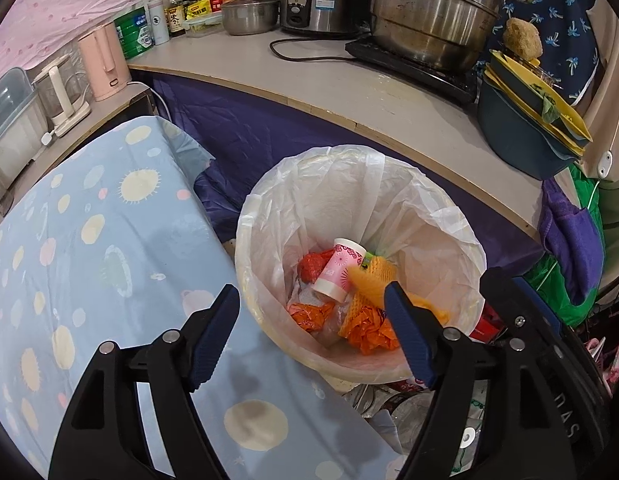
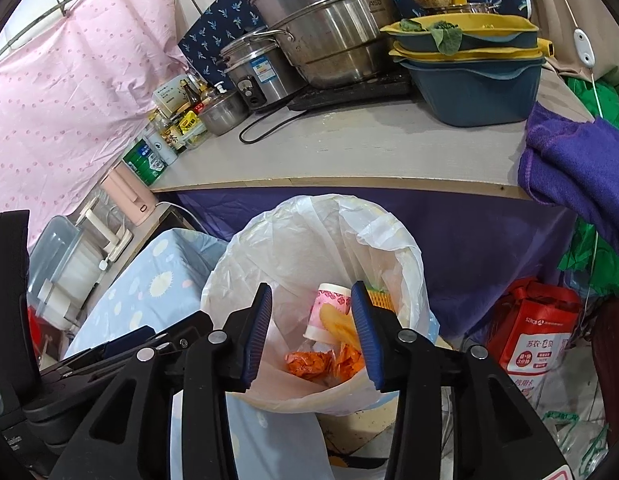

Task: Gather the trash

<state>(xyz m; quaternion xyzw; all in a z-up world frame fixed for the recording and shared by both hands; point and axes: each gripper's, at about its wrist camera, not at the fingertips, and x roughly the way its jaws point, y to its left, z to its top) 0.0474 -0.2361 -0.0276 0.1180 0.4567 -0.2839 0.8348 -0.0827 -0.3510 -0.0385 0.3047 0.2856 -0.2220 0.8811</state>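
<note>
**poster1:** Trash is all sitting in the bin [image 1: 269, 216] already: pink paper cup [image 1: 338, 271], orange foam netting [image 1: 375, 276], crumpled orange wrappers [image 1: 369, 330], all down at the bottom of the white liner [image 1: 409, 208]. Both tongs are wide open with nothing in them. The left tongs [image 1: 311, 334] hang over the near left rim, and the right tongs [image 2: 309, 336] are right above the opening. So is this a drop just done, or bagging up next?

**poster2:** My guess is it's either a release or the bag comes next. If it's the bag, I'd pinch the liner where it folds over the rim, one tong on each side, and lift evenly so the cup doesn't tip out. Thin plastic, so grab a bunched bit rather than a single layer.

**poster1:** Anything you can't make out?

**poster2:** Plenty. The bin's outside and base are hidden behind the blue spotted cloth [image 1: 89, 240] and the tongs. The floor clutter near right is cut off, so I can't tell if there's more trash down there. No idea what's under the wrappers either.
</note>
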